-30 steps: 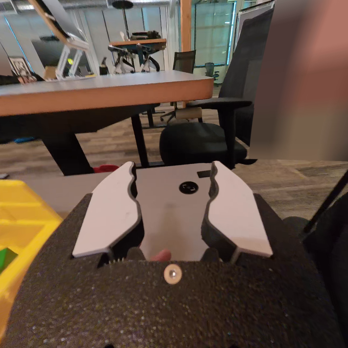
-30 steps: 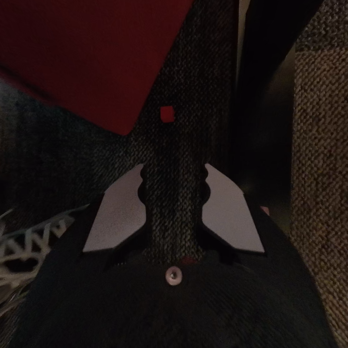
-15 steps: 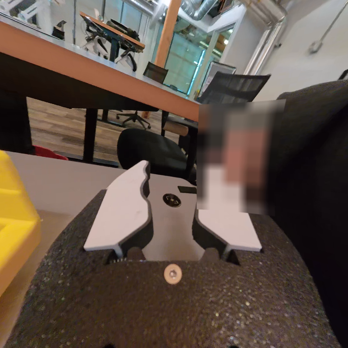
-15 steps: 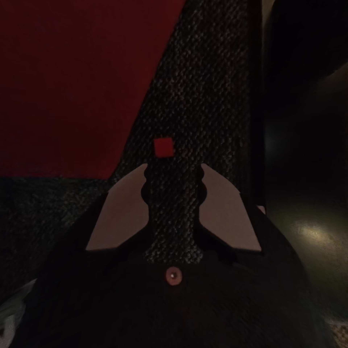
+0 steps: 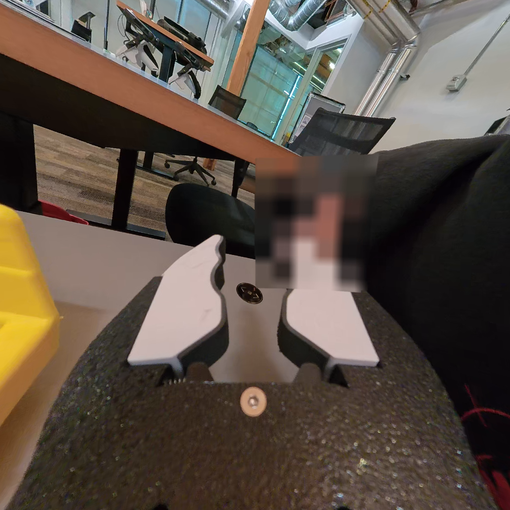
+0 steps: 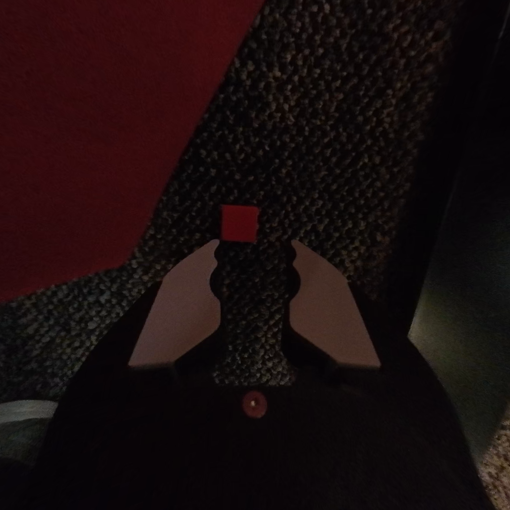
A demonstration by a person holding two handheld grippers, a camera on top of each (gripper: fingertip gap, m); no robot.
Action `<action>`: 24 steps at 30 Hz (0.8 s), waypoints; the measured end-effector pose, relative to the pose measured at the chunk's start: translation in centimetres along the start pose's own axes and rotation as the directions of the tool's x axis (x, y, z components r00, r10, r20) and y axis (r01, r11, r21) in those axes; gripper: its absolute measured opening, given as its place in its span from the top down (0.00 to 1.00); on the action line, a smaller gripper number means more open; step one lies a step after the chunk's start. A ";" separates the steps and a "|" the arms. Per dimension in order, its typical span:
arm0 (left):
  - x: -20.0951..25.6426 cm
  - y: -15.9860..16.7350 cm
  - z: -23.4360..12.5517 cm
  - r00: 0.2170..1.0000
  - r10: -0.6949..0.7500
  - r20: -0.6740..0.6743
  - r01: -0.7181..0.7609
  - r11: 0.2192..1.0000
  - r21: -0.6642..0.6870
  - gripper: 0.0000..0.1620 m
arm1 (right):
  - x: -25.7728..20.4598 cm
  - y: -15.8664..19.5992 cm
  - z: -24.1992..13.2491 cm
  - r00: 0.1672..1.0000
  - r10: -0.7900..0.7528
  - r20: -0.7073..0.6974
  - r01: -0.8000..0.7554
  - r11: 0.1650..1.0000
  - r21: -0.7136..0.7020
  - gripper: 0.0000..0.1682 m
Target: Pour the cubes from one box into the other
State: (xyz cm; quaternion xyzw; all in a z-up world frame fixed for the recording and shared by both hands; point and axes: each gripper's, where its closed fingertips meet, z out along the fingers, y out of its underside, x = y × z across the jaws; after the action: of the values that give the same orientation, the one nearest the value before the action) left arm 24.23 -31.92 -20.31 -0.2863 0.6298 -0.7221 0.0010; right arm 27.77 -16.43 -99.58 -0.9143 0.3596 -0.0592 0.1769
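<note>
In the right wrist view, which is dark, a small red cube [image 6: 239, 224] lies on speckled carpet [image 6: 317, 138]. My right gripper [image 6: 254, 244] is open and empty. Its fingertips are just short of the cube, which sits nearer the left fingertip. A large red box [image 6: 96, 124] fills the upper left. In the left wrist view, my left gripper [image 5: 252, 248] is open and empty, low over a grey table [image 5: 96, 262]. A mosaic patch hides its right fingertip. A yellow box [image 5: 19, 317] stands on the table to its left. Its inside is hidden.
A person's dark sleeve [image 5: 441, 248] fills the right of the left wrist view. Beyond the table are a black office chair [image 5: 209, 212], a wood-edged desk [image 5: 138, 96] and a red object on the floor [image 5: 58, 212]. A dark upright [image 6: 455, 165] stands right of the cube.
My right gripper has moved closer to the red cube, which now looks larger, at its fingertips. My left gripper has tilted upward, its jaws have narrowed somewhat, and the yellow box has slid further left.
</note>
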 end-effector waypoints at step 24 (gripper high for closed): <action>0.8 -0.4 -0.3 0.998 0.005 -0.058 -0.003 0.999 0.041 0.79 | 3.3 1.6 -7.3 0.760 0.535 0.368 -0.648 0.661 0.379 0.99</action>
State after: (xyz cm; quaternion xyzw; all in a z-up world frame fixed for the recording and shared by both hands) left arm 23.58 -31.84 -19.59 -0.2638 0.6153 -0.7428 -0.0100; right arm 27.45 -21.86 -93.45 -0.6714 0.5896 0.0175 0.4486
